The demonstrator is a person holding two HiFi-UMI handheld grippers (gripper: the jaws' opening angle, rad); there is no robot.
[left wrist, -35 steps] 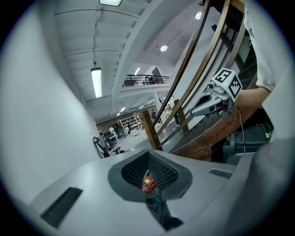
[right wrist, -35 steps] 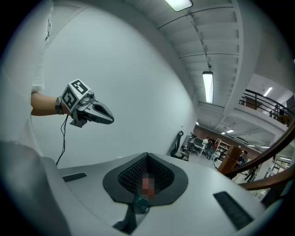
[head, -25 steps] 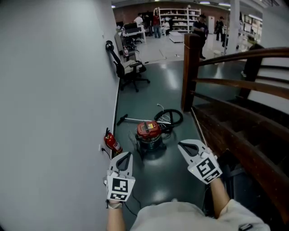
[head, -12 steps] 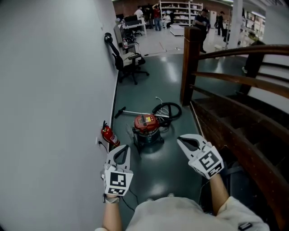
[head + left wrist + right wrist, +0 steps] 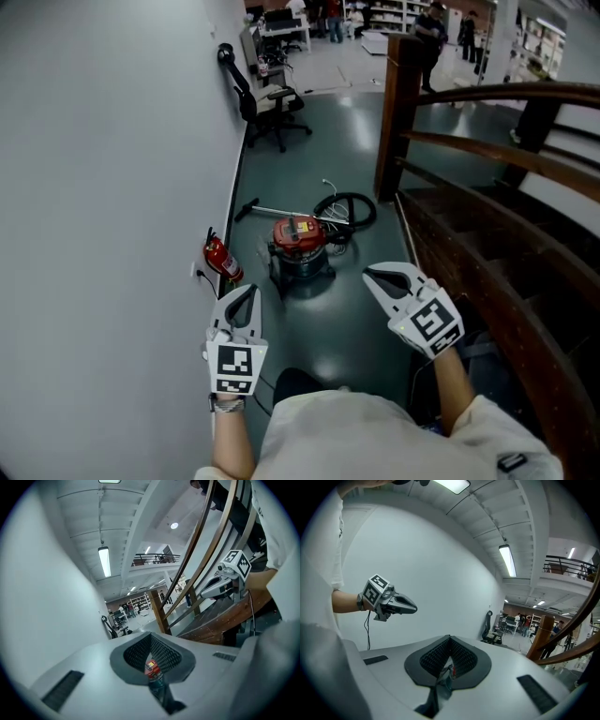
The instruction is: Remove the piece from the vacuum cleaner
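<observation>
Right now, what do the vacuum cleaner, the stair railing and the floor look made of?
The vacuum cleaner: red top looks like glossy moulded plastic; the dark drum could be plastic or metal. The stair railing: probably dark brown varnished wood, slightly shiny. The floor: smooth dark coating, glossy, with light reflections.

Red fire extinguisher (image 5: 221,258) against wall (image 5: 112,187); office chair (image 5: 265,112) beyond; wooden post (image 5: 395,122) right.
</observation>
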